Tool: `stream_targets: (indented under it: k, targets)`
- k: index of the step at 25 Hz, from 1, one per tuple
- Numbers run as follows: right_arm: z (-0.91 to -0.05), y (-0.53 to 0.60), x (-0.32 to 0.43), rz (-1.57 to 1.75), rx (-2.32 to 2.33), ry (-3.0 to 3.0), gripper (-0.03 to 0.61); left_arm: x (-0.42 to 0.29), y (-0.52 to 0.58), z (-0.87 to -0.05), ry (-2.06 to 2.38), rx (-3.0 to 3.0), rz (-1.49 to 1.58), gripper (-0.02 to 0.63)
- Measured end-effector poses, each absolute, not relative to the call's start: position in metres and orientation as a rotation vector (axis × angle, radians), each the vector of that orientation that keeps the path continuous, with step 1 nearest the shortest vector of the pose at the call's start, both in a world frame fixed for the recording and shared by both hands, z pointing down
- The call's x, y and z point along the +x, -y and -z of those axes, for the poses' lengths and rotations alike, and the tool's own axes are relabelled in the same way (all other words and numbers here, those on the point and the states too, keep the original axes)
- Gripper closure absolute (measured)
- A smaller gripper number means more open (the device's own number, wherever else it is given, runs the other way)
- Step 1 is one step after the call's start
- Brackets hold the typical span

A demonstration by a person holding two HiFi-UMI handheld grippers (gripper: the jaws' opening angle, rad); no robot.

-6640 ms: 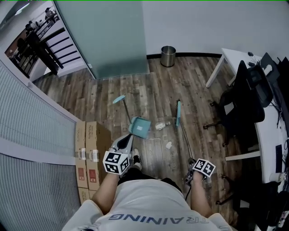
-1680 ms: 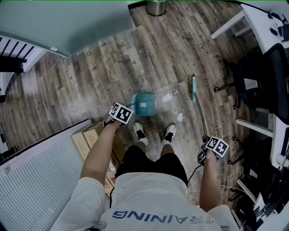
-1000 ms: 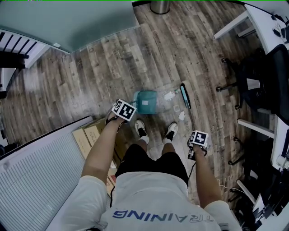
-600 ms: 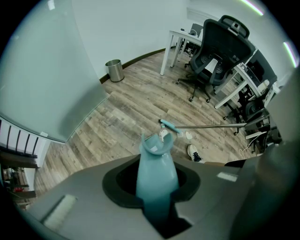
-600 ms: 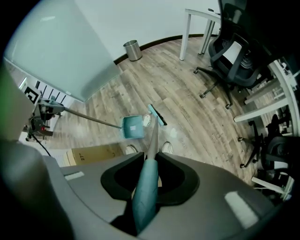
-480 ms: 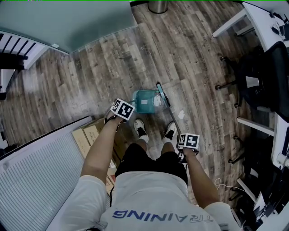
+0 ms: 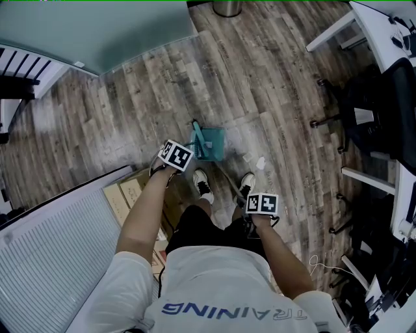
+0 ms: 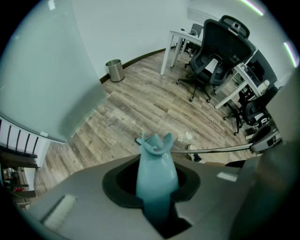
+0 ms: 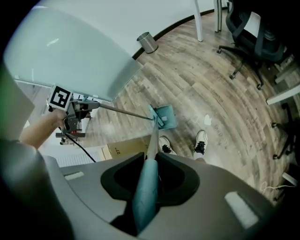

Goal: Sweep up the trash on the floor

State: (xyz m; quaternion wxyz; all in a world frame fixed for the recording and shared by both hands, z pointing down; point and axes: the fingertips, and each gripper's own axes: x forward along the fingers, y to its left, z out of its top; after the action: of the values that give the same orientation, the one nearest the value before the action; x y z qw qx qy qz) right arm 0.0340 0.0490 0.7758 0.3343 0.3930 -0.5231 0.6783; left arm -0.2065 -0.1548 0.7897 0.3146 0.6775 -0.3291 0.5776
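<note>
Head view: left gripper holds dustpan at frame centre. Right gripper, lower right, holds broom. Paper scraps on floor right of dustpan.
Left gripper view: jaws pinch dustpan handle.
Right gripper view: jaws pinch broom handle.
Risk, we think: scraps left behind if the broom's path does not reach them.

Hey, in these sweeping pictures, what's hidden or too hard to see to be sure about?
- Inside of the dustpan: in the head and right gripper views the broom head lies across it, so any trash inside is hidden or too small to tell.
- White scraps on the floor: too small in all views to identify.
- Waste bin: cut off by the top edge of the head view.
</note>
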Motion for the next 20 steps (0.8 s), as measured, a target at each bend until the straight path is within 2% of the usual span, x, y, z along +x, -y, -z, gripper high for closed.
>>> stream_targets:
  k: [9,20]
  targets:
    - [-0.767,-0.051,0.074,-1.871,1.120,1.332,0.469,-0.207,0.153,-0.789,0.866,1.785,-1.522,0.529]
    - [-0.759,-0.085,0.246,-1.830,1.566,1.062,0.469,-0.208,0.153,-0.790,0.870,1.790,-1.523,0.529]
